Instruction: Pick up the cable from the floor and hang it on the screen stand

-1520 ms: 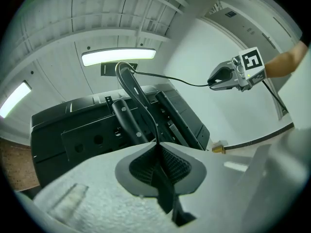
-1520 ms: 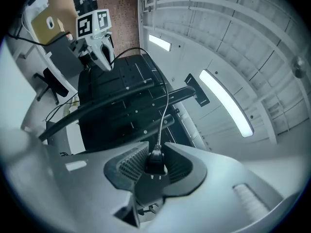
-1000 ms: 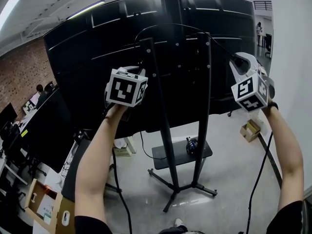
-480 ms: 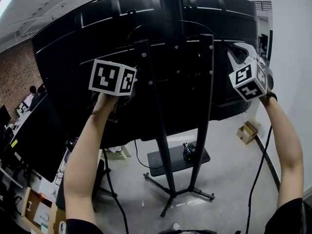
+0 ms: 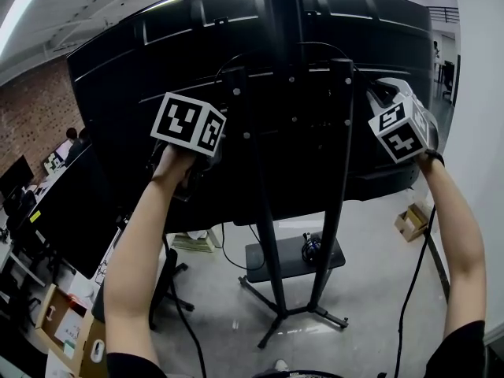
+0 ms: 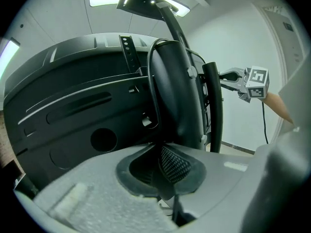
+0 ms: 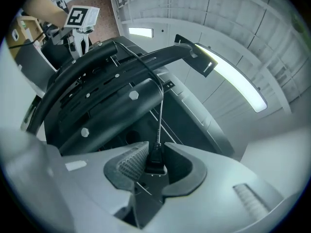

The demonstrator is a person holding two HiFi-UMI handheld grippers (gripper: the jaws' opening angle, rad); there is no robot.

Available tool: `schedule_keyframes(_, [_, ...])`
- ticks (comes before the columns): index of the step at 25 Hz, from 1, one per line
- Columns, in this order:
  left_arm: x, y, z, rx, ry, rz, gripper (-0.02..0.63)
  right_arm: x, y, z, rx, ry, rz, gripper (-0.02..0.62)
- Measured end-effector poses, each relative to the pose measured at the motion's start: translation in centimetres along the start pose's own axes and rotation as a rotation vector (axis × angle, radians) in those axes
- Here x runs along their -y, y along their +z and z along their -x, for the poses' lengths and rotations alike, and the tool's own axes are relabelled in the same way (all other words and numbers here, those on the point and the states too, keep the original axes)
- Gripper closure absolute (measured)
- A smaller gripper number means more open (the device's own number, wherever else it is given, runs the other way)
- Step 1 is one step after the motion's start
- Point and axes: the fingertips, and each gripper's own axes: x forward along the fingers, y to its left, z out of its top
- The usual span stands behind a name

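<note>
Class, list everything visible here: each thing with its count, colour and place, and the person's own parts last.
screen: one, black, upper view
screen stand: one, black, centre, two uprights
cable: one, black, across the stand's top, between both grippers
cardboard boxes: at least two, brown, floor right and lower left
brick wall: one, reddish, far left
left gripper: one, grey, shut on the cable
right gripper: one, grey, shut on the cable's end
arms: two, bare, raised

Left tool (image 6: 160, 165) pinching thin cable (image 6: 154, 116) (black), screen stand (image 6: 177, 96) close behind
</note>
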Motion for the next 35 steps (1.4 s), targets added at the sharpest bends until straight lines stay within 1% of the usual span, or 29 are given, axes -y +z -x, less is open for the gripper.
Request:
schedule_keyframes(5, [-0.6, -0.8, 0.2, -0.017, 0.012, 0.051, 0.588, -0.2, -0.2, -0.8, -0.013, 0.039, -0.025, 0.492])
schedule_keyframes(8, [-0.8, -1.1, 0.1, -0.019, 0.007, 0.080, 0.588, -1.2, -0.2, -1.2, -0.018, 0.075, -0.047, 0.492])
schedule_keyframes(11, [-0.8, -1.2, 0.0, -0.030, 0.011, 0.092, 0.588, -2.2, -0.2, -1.3, -0.007, 0.097, -0.076, 0.491])
schedule_keyframes(13, [-1.1, -1.3, 0.2, -0.037, 0.028, 0.099, 0.588, -2.4, -0.1, -1.1, 0.006, 0.101, -0.104, 0.491])
schedule_keyframes(15, [-1.7, -1.5, 0.5, -0.055, 0.047, 0.119, 0.588, -2.1, -0.1, -0.9, 0.017, 0.085, -0.092, 0.491])
schedule_keyframes(17, [-2.4, -1.7, 0.8, -0.092, 0.068, 0.144, 0.588, -1.7, -0.2, -0.8, 0.025, 0.071, -0.068, 0.491])
schedule_keyframes(19, [-2.8, -1.9, 1.0, -0.149, 0.090, 0.161, 0.587, -1.3, -0.2, -0.7, 0.032, 0.065, -0.063, 0.491])
schedule_keyframes(22, [-3.3, -2.2, 1.1, -0.252, 0.134, 0.155, 0.586, -1.2, 0.0, -0.5, 0.043, 0.070, -0.065, 0.491])
schedule_keyframes(25, [-3.7, -2.7, 1.4, -0.361, 0.176, 0.167, 0.586, -1.2, 0.1, -0.2, 0.060, 0.078, -0.068, 0.491])
schedule_keyframes(28, [-3.5, -3.3, 1.3, -0.463, 0.185, 0.189, 0.584, -1.0, 0.2, -0.2, 0.070, 0.092, -0.084, 0.491])
schedule_keyframes(32, [-3.4, -4.1, 1.0, -0.536, 0.231, 0.196, 0.584, -1.1, 0.1, -0.6, 0.067, 0.113, -0.118, 0.491])
schedule_keyframes(35, [-3.2, -4.9, 0.4, -0.552, 0.235, 0.209, 0.584, -1.3, 0.0, -0.6, 0.064, 0.141, -0.164, 0.491])
